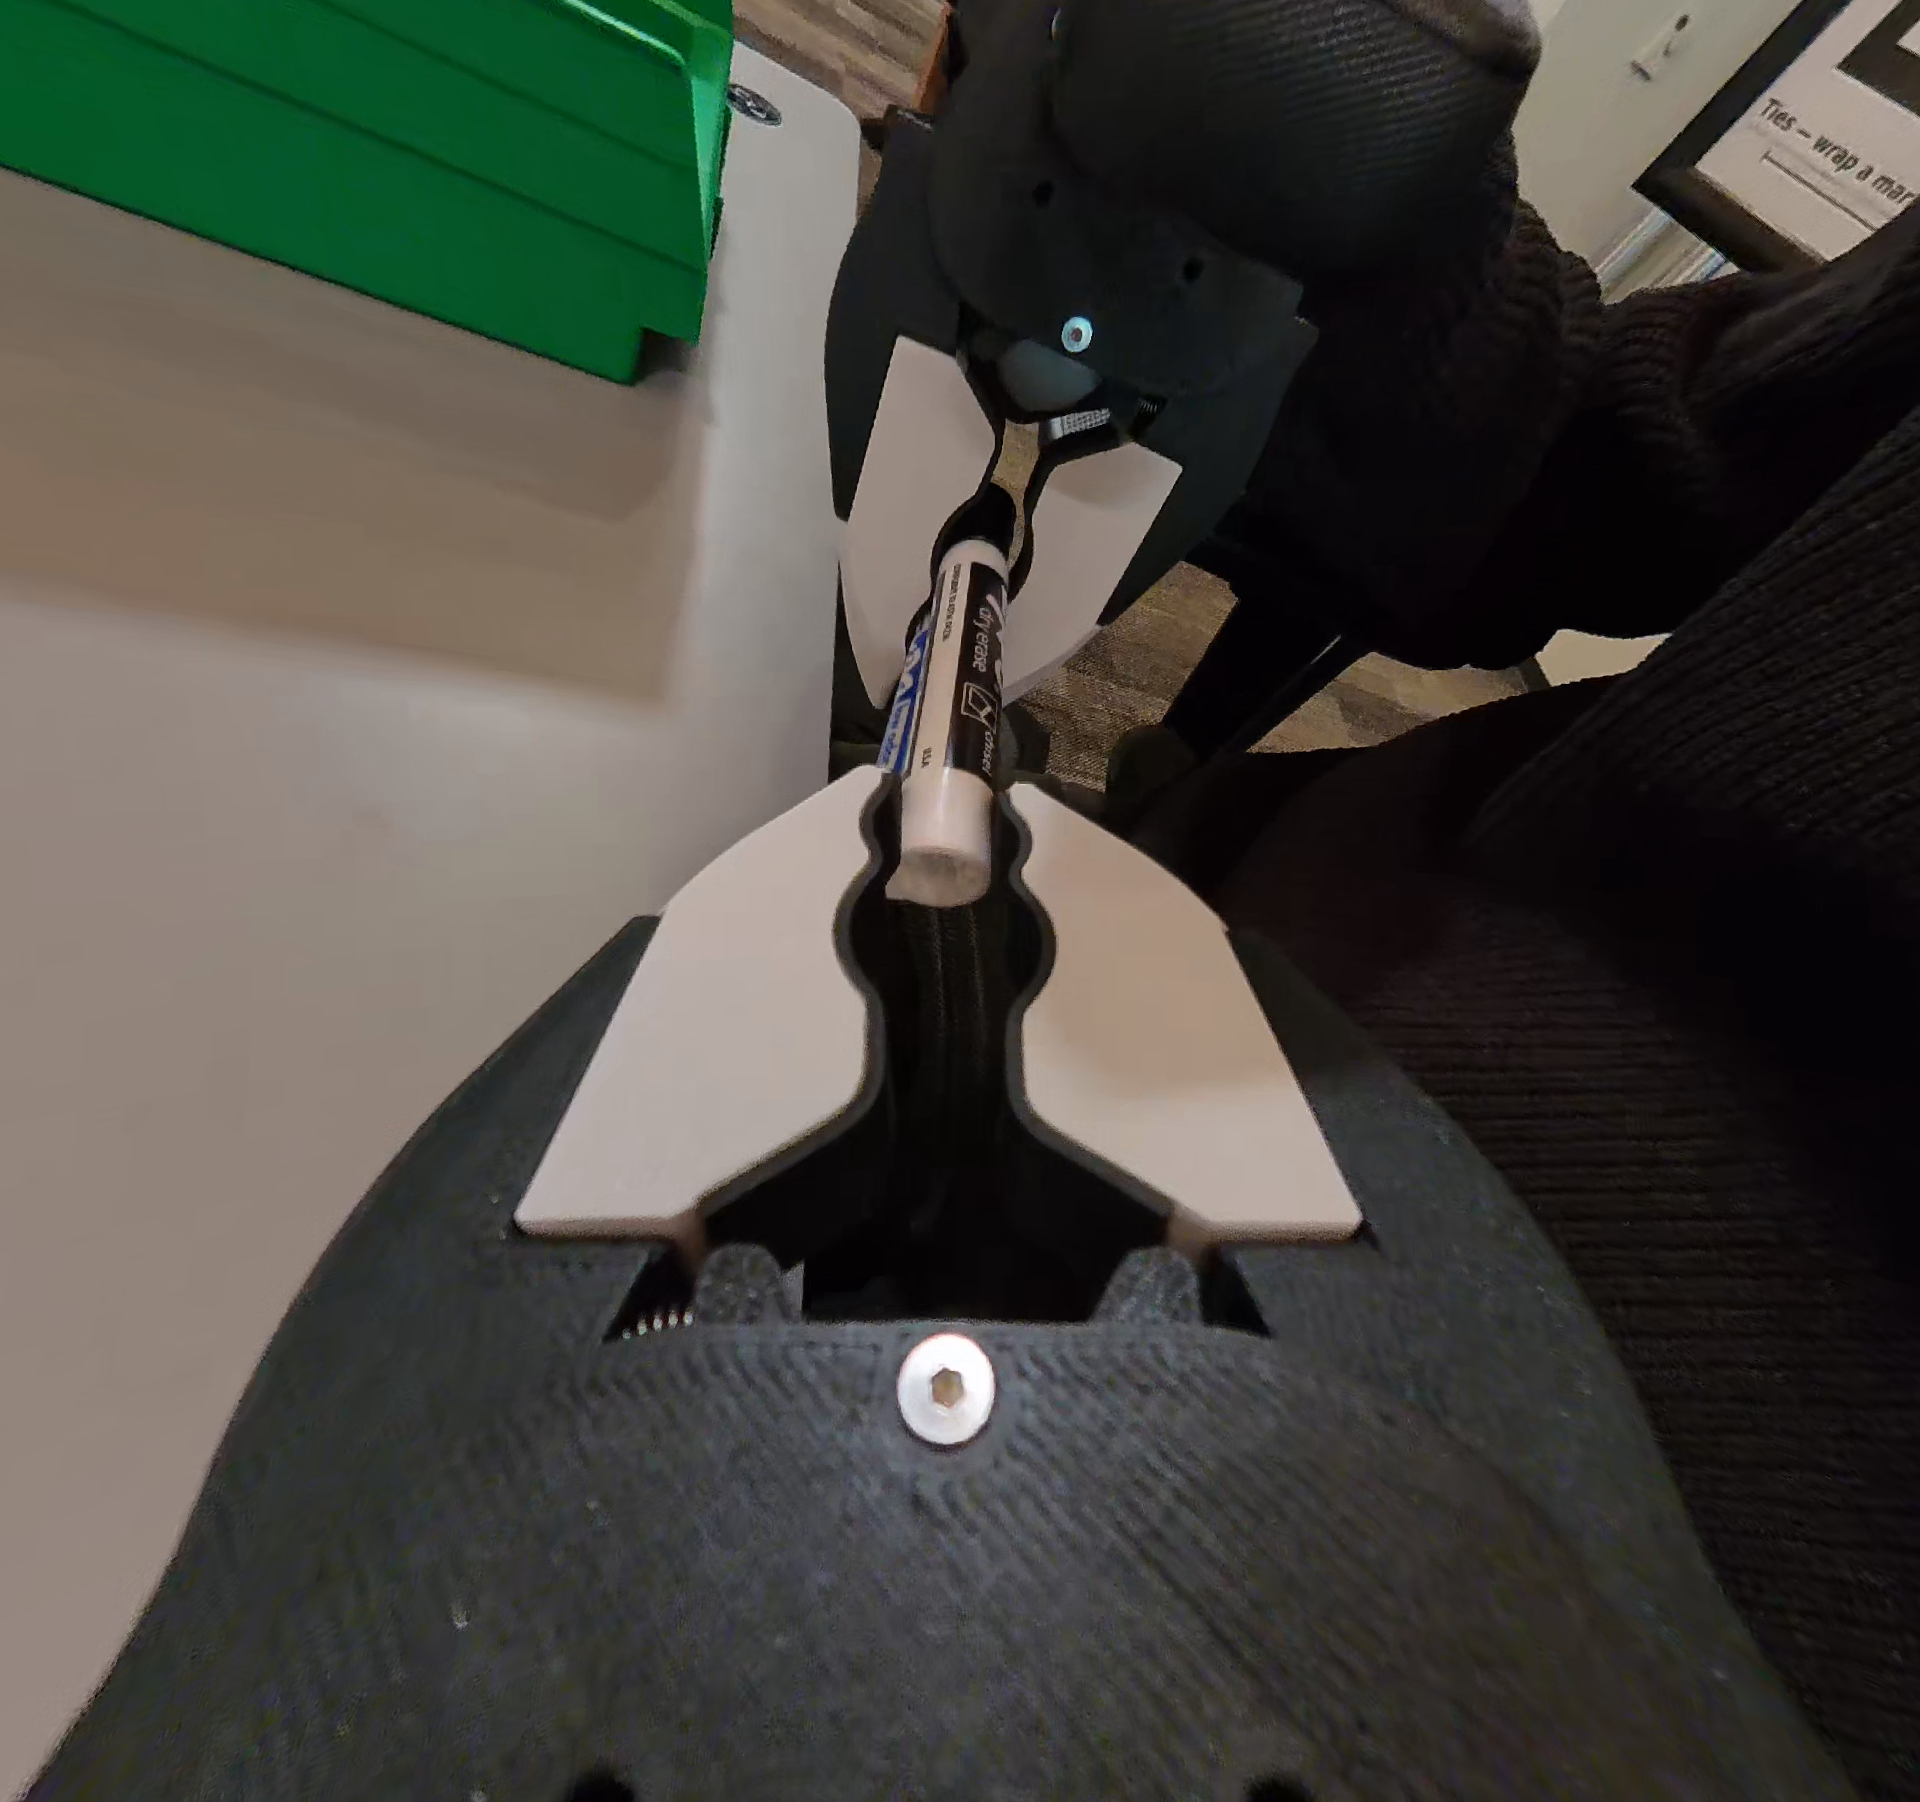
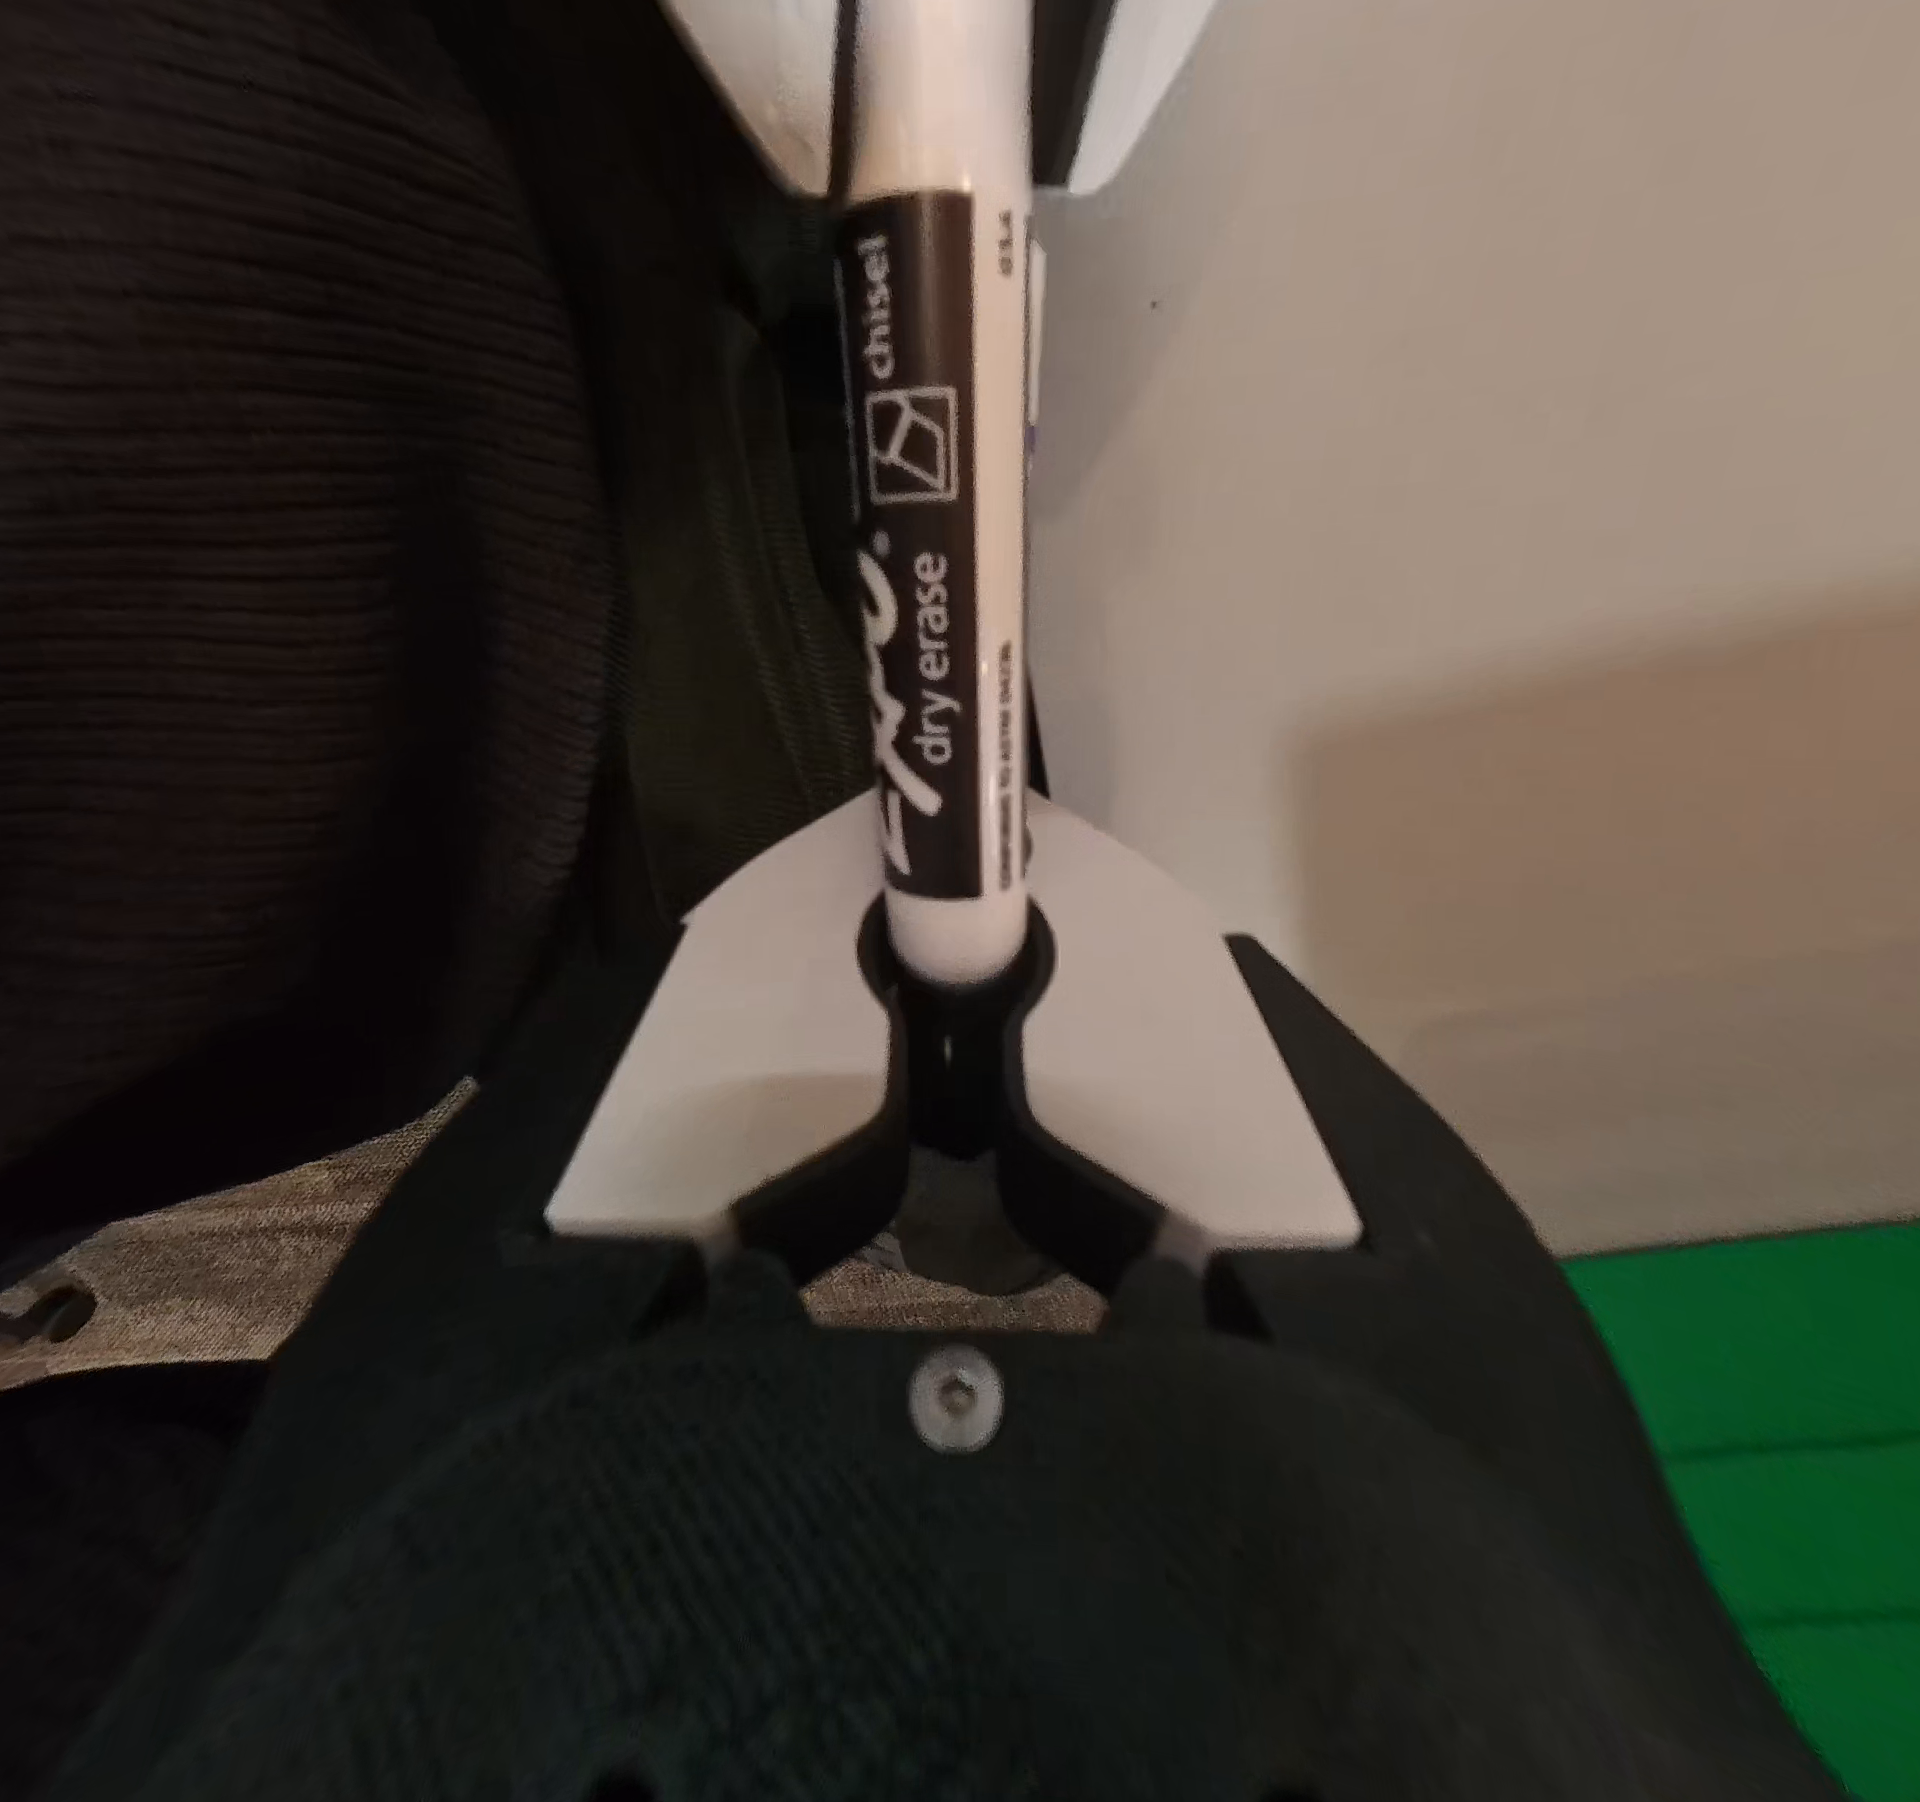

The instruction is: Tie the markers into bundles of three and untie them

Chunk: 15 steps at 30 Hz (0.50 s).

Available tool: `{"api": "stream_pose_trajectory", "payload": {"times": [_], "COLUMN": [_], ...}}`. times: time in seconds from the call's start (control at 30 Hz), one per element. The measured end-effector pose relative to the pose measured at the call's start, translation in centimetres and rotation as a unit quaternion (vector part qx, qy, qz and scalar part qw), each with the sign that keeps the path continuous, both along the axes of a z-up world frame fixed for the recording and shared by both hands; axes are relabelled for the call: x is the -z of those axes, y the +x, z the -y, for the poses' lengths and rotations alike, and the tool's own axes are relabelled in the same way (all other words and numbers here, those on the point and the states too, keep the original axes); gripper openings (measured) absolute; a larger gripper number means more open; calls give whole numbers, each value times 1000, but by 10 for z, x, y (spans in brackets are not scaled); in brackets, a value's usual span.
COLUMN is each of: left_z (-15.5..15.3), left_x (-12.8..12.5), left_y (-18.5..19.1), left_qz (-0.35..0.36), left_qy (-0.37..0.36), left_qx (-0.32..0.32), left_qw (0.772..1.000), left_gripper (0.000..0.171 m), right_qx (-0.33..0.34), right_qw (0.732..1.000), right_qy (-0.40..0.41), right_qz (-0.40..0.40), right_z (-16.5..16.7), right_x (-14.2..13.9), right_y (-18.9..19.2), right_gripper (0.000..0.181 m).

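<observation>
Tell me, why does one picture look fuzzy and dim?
Right wrist view: dimmer and softly blurred, the white marker with a black label smeared at its edges, a broad soft shadow on the white tabletop. Left wrist view: brighter and sharper, though the wide lens bends the green plastic bin.

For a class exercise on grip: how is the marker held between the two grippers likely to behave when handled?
The marker looks stiff: it spans both grippers unbent. Its smooth round barrel may slip or, set down, roll. It is probably light, being slim plastic; the right gripper holds one end.
</observation>
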State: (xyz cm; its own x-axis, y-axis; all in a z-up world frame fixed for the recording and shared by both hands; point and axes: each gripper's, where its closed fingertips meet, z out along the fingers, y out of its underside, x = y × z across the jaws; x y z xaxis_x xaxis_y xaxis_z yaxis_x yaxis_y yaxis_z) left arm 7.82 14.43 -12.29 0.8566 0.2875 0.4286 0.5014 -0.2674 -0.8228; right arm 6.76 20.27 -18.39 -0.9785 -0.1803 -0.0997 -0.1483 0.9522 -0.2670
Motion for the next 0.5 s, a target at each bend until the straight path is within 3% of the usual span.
{"api": "stream_pose_trajectory", "payload": {"times": [0.17,0.33,0.5], "left_z": [-2,1,3], "left_x": [4,8,18], "left_y": [-1,-7,-8], "left_qz": [-9,-15,-4], "left_qy": [-3,-9,-19], "left_qx": [-12,-33,-30], "left_qw": [1000,999,999], "left_gripper": [18,40,38], "right_qx": [-2,4,15], "right_qw": [1000,1000,1000], "right_qy": [-1,-6,-20], "right_qz": [-1,-2,-4], "right_z": [1,0,-1], "right_x": [2,2,0], "right_y": [-2,-6,-13], "right_gripper": [15,15,15]}}
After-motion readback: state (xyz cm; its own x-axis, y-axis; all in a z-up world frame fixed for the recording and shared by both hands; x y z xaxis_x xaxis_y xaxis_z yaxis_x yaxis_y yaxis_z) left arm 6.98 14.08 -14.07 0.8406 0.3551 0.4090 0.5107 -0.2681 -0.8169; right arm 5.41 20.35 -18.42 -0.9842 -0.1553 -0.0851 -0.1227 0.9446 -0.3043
